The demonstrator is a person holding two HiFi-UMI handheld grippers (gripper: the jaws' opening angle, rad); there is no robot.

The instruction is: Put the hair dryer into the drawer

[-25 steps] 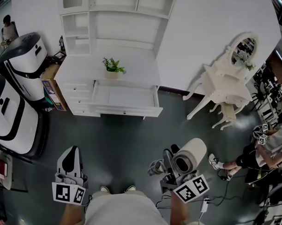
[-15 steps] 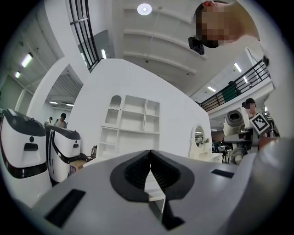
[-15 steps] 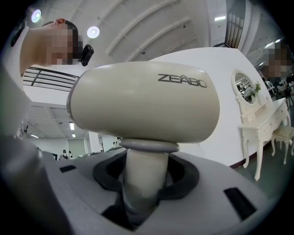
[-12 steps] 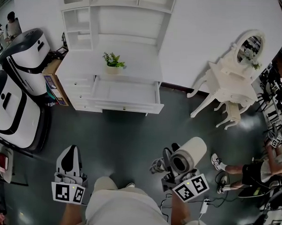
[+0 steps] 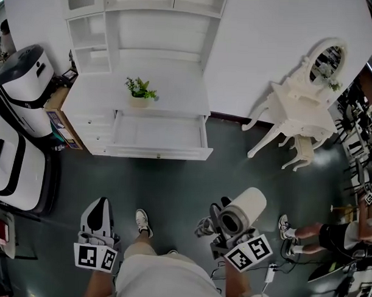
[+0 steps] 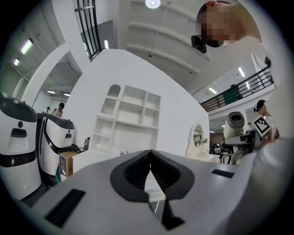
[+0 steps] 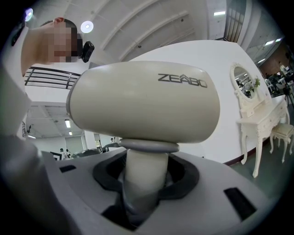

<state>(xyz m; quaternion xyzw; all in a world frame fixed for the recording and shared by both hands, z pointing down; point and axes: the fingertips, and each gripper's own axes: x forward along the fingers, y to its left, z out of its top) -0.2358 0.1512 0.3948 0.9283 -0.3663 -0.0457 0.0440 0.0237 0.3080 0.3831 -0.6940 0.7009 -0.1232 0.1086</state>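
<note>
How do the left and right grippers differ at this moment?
The left gripper is shut on nothing; the right gripper grips the hair dryer by its handle. The left jaws meet; the right jaws stand apart around the handle. Both point forward, roughly level.

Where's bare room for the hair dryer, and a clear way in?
Open drawer looks bare edge to edge. Desktop free right of the potted plant. Floor before the drawer is open. Crowded: white machines left, dressing table right.
</note>
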